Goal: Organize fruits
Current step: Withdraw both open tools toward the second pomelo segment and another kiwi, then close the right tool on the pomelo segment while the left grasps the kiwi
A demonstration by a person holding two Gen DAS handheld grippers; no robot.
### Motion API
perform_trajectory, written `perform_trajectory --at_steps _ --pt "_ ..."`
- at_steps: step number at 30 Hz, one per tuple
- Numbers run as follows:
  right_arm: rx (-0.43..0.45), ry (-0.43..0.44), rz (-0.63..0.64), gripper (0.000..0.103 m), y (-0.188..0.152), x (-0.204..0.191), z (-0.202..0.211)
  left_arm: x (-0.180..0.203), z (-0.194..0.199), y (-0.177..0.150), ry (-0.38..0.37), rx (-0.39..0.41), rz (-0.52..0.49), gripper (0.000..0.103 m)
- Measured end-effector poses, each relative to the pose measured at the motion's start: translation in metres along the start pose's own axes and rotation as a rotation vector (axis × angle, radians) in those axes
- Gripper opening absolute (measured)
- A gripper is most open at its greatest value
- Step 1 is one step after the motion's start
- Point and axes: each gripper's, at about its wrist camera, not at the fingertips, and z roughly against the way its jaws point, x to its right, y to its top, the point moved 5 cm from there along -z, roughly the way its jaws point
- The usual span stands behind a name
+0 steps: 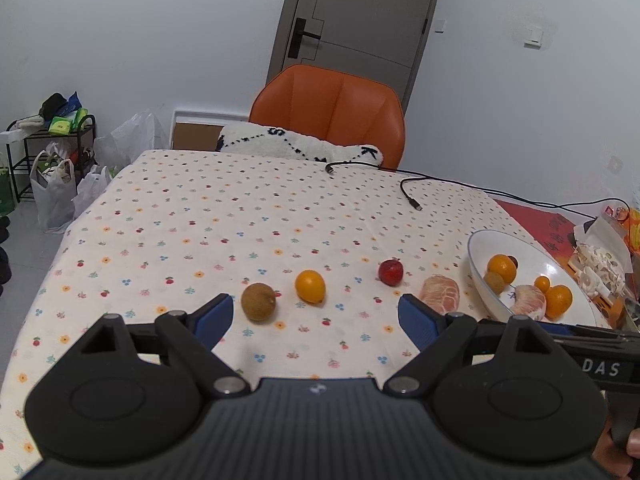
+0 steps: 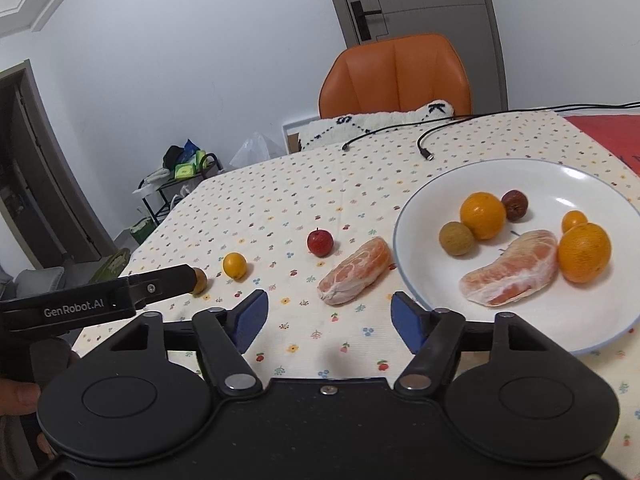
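Both claws were held wide open, empty: left gripper, right gripper. Pomelo segment was best pinched gently across its width, then lifted over plate rim.

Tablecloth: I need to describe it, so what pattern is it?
Cream tablecloth with small multicoloured fruit and flower prints; clearest in the left wrist view.

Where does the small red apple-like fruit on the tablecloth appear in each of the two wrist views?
Left wrist: small red apple-like fruit, right of centre, beyond the open fingers.
Right wrist: same fruit, at centre, left of the peeled citrus segment.
Shared landmark: orange chair.
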Motion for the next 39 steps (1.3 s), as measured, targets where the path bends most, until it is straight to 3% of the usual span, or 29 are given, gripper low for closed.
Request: perform_trajectory --at_steps 4,12,15,26,39 --pt "-0.010 -0.022 -0.004 0.061 0.000 -0.001 -0.009 -0.006 -0.003 0.000 -0.002 0.003 0.002 0.086" --pt "-0.014 -0.079 0.025 0.057 -0.001 -0.009 -0.024 -0.015 -0.011 0.000 -0.016 -0.011 0.014 0.071" --pt "-0.025 -0.097 0.035 0.050 -0.002 -0.010 -0.031 -0.019 -0.014 0.000 -0.020 -0.013 0.020 0.066" --pt "-0.037 -0.160 0.102 0.050 -0.002 -0.026 -0.051 -0.028 -0.026 -0.004 -0.040 -0.032 0.036 0.049" --pt "-0.017 -0.317 0.144 0.050 -0.001 -0.036 -0.067 -0.032 -0.035 -0.004 -0.048 -0.021 0.036 0.048"
